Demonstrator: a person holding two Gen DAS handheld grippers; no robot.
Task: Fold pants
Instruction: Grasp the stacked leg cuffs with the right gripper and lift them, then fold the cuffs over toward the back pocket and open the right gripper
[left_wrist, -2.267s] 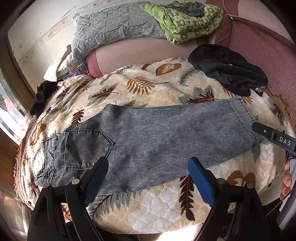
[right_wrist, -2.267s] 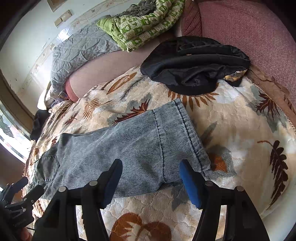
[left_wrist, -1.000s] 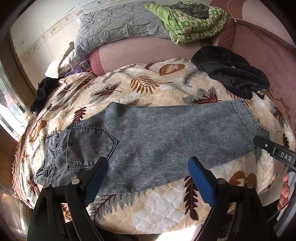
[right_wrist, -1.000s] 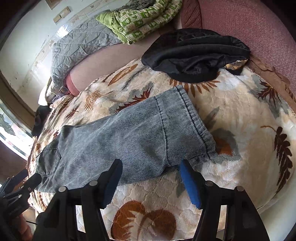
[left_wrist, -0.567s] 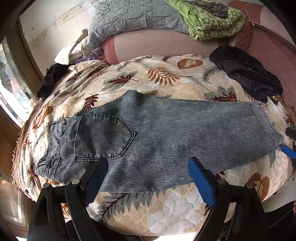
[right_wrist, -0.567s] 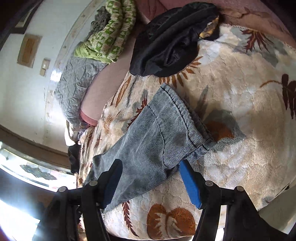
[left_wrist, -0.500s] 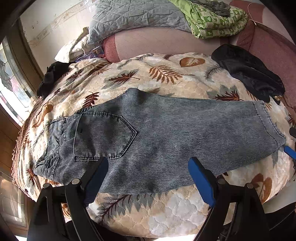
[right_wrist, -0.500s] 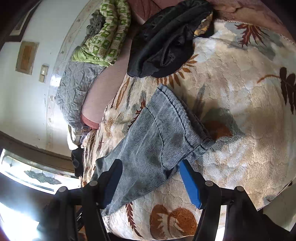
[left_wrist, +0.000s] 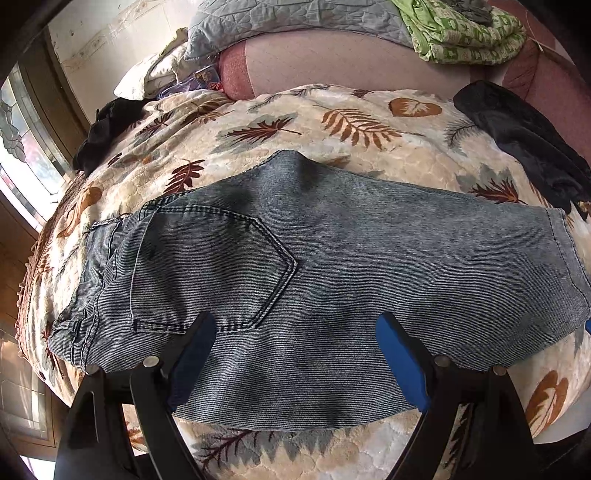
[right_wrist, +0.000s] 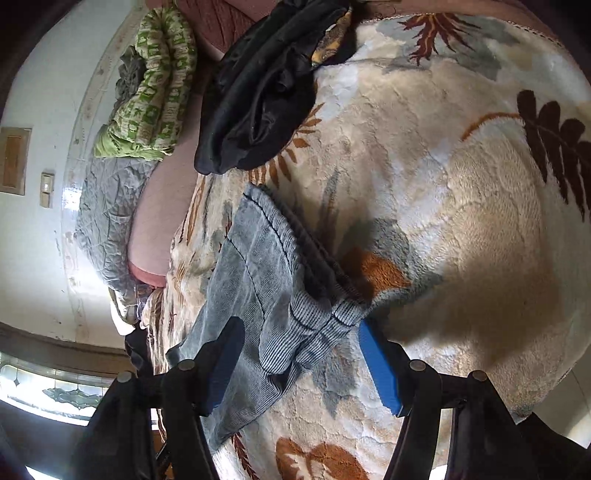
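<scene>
Grey ribbed denim pants (left_wrist: 332, 266) lie flat on a leaf-patterned blanket (left_wrist: 332, 122), folded lengthwise, waistband at the left and leg hem at the right. My left gripper (left_wrist: 295, 354) is open, hovering over the pants' near edge by the back pocket (left_wrist: 221, 273). My right gripper (right_wrist: 299, 354) is open, tilted, with the leg hem's near corner (right_wrist: 317, 314) bunched between its jaws; its blue finger (right_wrist: 376, 362) touches the hem. The hem end shows in the right wrist view (right_wrist: 266, 258).
A black garment (left_wrist: 528, 147) lies at the far right of the bed, also in the right wrist view (right_wrist: 266, 85). A green quilt (left_wrist: 461, 29) and a grey quilt (left_wrist: 295, 14) are piled behind. Another dark garment (left_wrist: 99, 133) lies far left by a window.
My left gripper has come lower and closer over the pants. My right gripper has tilted and closed in on the hem's near corner, which now bunches up between its jaws.
</scene>
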